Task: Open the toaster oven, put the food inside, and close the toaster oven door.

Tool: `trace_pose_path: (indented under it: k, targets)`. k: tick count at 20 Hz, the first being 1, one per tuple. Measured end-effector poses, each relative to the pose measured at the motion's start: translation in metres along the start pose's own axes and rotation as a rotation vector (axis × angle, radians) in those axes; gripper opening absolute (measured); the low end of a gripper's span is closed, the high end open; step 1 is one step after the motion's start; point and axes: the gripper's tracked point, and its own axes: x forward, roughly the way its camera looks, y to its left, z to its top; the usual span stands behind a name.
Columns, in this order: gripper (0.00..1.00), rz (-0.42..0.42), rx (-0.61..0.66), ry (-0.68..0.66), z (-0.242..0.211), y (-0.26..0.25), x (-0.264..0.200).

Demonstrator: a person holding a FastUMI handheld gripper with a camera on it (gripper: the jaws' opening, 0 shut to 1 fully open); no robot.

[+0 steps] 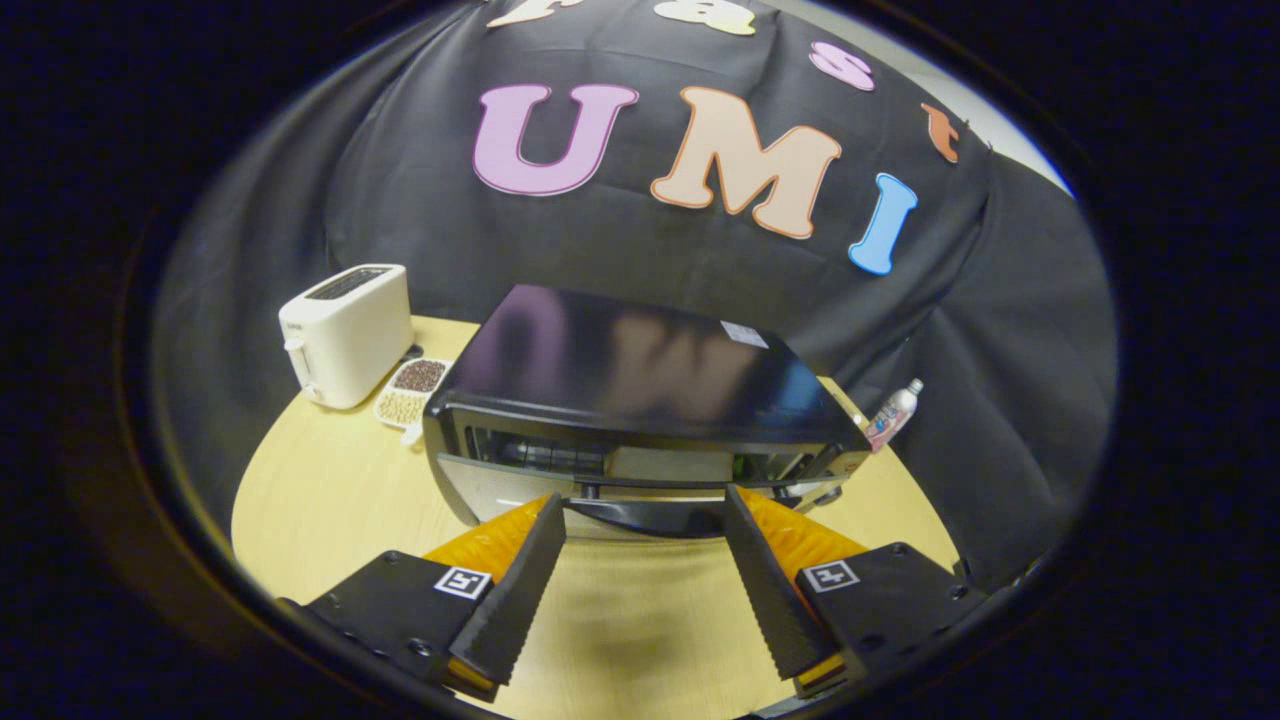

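Being lined up squarely on the toaster oven [640, 400], the gripper [645, 510] is being held with its fingers spread wide, nothing being gripped between them. The two fingertips are being kept at either side of the dark curved door handle [645, 515], which is sitting just ahead of them and between them; whether they are touching it cannot be told. That wide spread is judged to be deliberate, so that the handle can be straddled before being taken.

The door [500, 485] is being seen tipped partly forward at its top edge, so a band of the inside, with a rack and a pale block [668, 464] that may be the food, is being shown through the gap. Whether that block is food or part of the oven cannot be made out. The closing or opening step is therefore judged to be in hand, with the handle as the next thing to be dealt with.

The oven is being stood in the middle of the round wooden table [320, 500], front facing the gripper, which is probably why the approach is being made straight on. Off beside it, a white toaster [345, 335] and a small divided dish [410, 390] of grains are being left well clear, and a small bottle [893, 414] is being kept near the oven's far corner.
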Motion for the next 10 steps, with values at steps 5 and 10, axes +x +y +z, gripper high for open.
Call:
trace_pose_path:
  k: [5, 10]
  targets:
    - [0.97, 0.017, -0.005, -0.033, 0.014, 0.005, 0.017]
    - [0.97, 0.011, -0.015, -0.054, 0.016, 0.006, 0.019]
